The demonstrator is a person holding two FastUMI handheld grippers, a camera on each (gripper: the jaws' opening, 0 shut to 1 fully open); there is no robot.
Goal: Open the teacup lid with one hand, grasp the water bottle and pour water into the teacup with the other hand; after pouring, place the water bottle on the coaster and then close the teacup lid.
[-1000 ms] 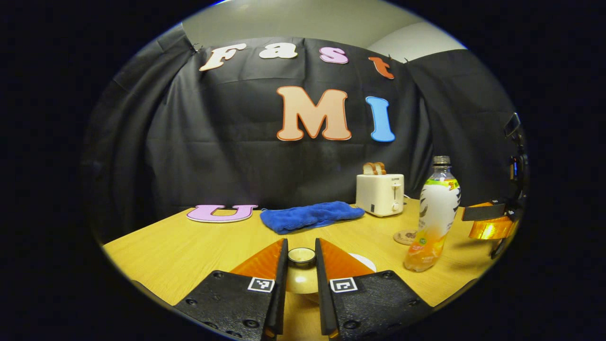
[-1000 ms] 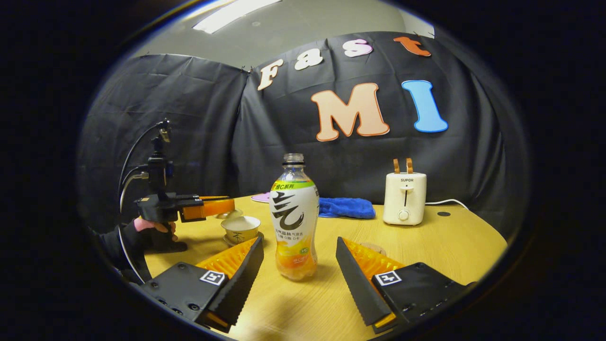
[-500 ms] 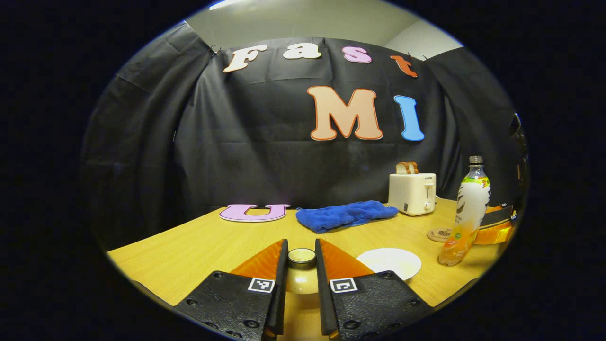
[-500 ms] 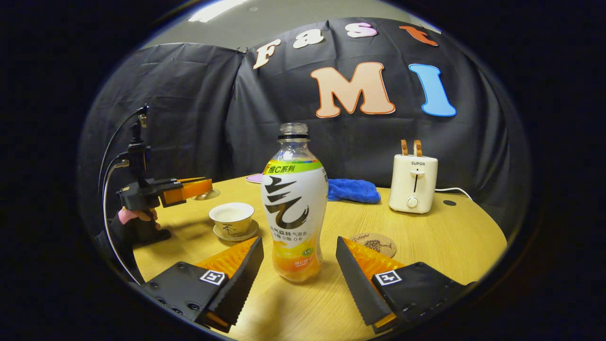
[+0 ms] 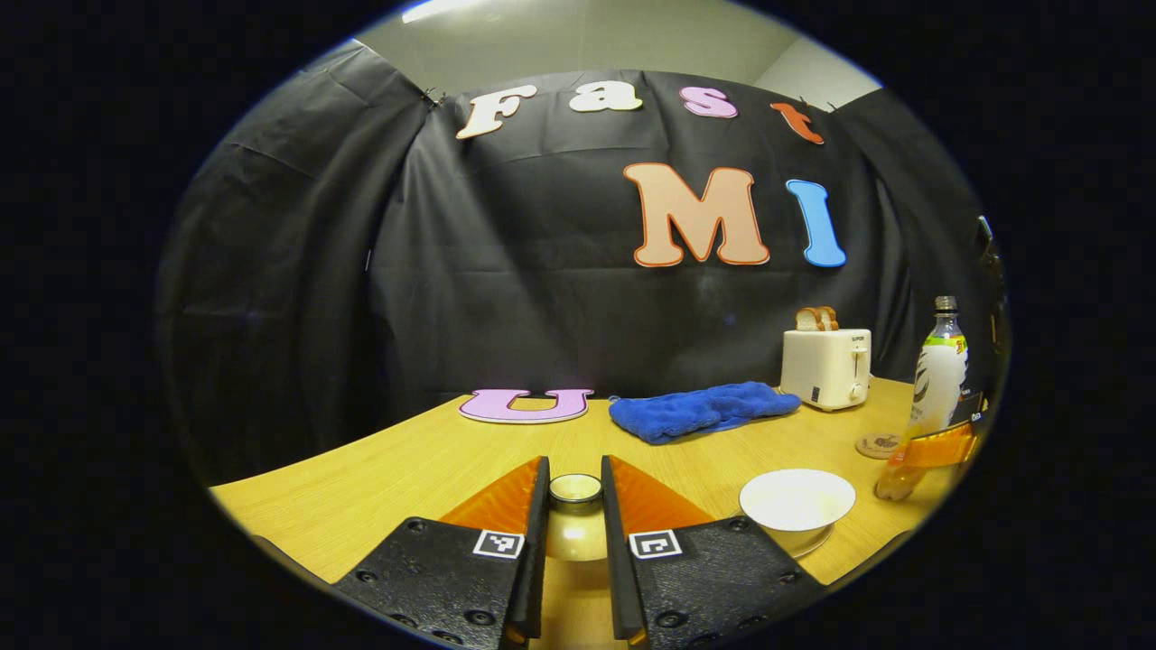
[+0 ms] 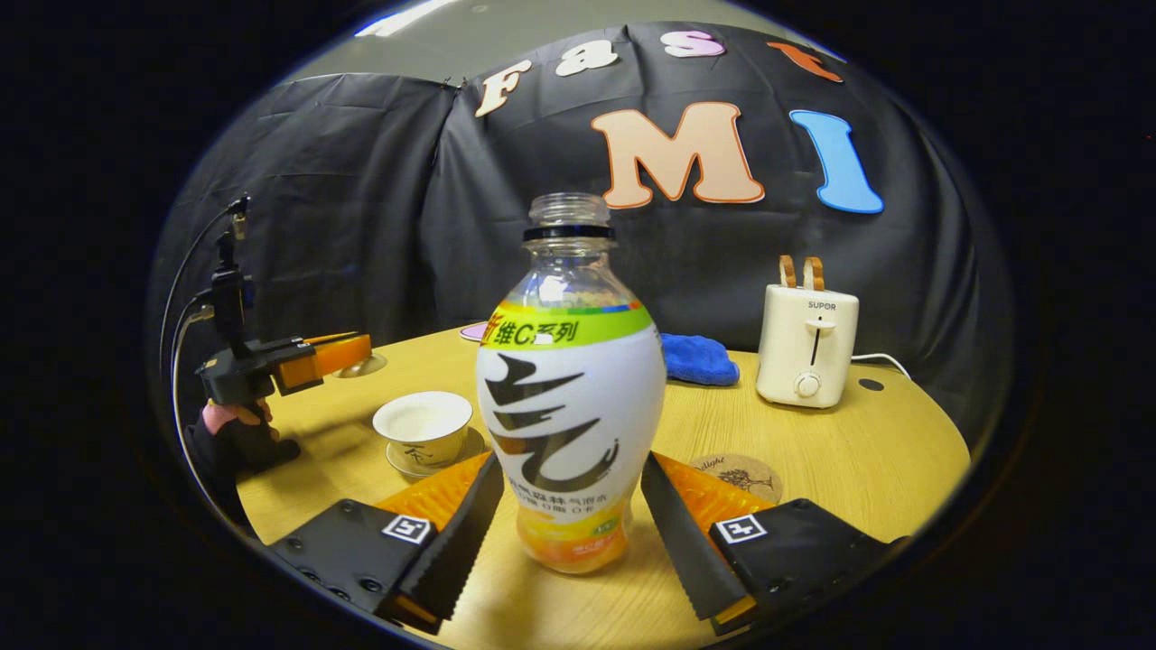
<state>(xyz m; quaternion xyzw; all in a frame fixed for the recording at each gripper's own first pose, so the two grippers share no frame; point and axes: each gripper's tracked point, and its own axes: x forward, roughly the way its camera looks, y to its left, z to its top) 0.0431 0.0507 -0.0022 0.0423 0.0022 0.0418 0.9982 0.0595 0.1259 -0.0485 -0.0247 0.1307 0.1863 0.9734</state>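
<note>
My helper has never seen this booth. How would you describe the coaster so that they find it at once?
Start at the white toaster at the back of the wooden table. In front of it, beside the bottle, lies the coaster: a flat brown disc with a tree drawing, the only such thing there.

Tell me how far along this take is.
Done: the lid is off, shut in the left gripper, and the teacup stands open. In hand: the right gripper brackets the bottle, jaws open. Left: gripping, pouring, setting the bottle on the coaster, closing the lid.
</note>
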